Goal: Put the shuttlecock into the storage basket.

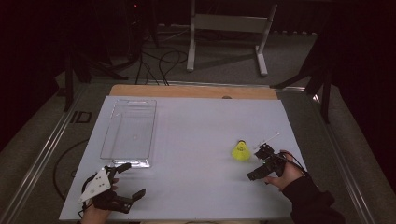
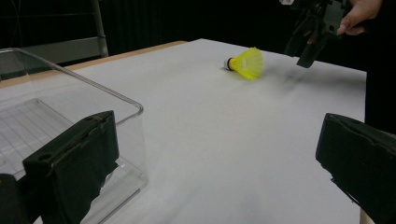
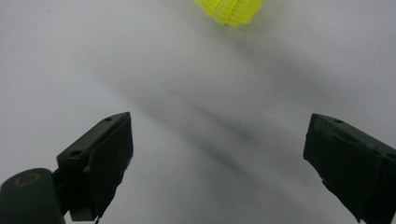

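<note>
One yellow shuttlecock (image 1: pixel 241 151) lies on its side on the white surface (image 1: pixel 196 140), just beside the right gripper (image 1: pixel 260 163). Its fingers are spread wide and hold nothing. Nothing sits between them and the shuttlecock. One clear plastic box (image 1: pixel 129 133) stands far off on the left, near the left gripper (image 1: pixel 130 181), whose fingers are also wide apart and empty.

Room dim, surroundings near black — white counter (image 1: pixel 196 140) brightest area, lit from above. Soft grey shadow streaks across counter in right gripper view. Yellow shuttlecock (image 3: pixel 229 9) blurred there; near fingers (image 2: pixel 74 163) soft-focus — glare on clear tray (image 1: pixel 128 133) rim.
</note>
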Motion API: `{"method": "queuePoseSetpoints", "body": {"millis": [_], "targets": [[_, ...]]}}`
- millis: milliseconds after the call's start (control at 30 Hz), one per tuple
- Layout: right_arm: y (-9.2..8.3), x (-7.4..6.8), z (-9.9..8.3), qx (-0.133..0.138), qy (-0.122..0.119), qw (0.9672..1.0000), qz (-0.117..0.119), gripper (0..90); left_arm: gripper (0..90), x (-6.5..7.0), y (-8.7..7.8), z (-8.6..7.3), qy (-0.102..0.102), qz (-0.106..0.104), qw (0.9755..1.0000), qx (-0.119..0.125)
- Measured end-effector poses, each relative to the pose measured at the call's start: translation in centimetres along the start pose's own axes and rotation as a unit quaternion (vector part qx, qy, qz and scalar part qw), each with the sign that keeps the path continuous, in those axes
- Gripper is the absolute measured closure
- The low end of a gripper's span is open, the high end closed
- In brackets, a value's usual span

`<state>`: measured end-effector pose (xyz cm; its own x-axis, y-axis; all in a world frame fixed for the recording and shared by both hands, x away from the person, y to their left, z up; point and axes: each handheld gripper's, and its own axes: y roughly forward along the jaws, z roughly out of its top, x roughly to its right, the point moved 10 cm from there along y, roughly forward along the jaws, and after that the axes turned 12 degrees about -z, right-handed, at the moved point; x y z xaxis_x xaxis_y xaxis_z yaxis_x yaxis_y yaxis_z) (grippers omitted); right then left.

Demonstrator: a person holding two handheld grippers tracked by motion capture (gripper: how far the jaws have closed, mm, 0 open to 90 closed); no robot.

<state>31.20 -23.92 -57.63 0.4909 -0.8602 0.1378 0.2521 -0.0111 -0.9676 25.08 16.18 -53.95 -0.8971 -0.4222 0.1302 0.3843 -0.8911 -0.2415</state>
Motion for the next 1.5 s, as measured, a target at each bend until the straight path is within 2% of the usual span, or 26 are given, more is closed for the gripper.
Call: {"method": "queuePoseSetpoints", "body": {"millis": [200,333,500,867,1000,1133,1333,1500], "targets": [[0.1,0.0,1.0,-0.002,0.004,1.0,-0.006,8.8,0.2,0.0,0.0,0.0,0.0,0.0,1.0,0.0],[0.1,0.0,1.9,0.007,0.006,0.9999,-0.01,9.3,0.2,0.0,0.0,0.0,-0.001,0.0,1.0,0.0],[0.5,0.0,2.5,0.001,0.005,0.9999,-0.01,9.3,0.2,0.0,0.0,0.0,0.0,-0.001,1.0,0.0],[1.3,0.3,3.8,-0.012,0.022,0.9996,-0.014,12.7,0.2,0.0,0.1,-0.1,0.001,-0.002,1.0,-0.002],[1.4,0.5,4.4,-0.009,0.022,0.9995,-0.019,12.8,0.2,0.0,0.1,-0.1,0.001,-0.003,1.0,-0.003],[1.6,0.8,5.4,0.005,0.029,0.9992,-0.027,13.9,0.2,0.0,0.1,-0.1,0.001,-0.003,1.0,-0.002],[2.1,1.1,6.2,0.009,0.03,0.9988,-0.038,22.6,0.2,0.0,0.1,-0.1,0.001,-0.004,1.0,-0.003],[2.6,1.3,6.7,0.007,0.028,0.9987,-0.042,26.4,0.2,0.0,0.1,-0.1,0.001,-0.004,1.0,-0.002]]}}
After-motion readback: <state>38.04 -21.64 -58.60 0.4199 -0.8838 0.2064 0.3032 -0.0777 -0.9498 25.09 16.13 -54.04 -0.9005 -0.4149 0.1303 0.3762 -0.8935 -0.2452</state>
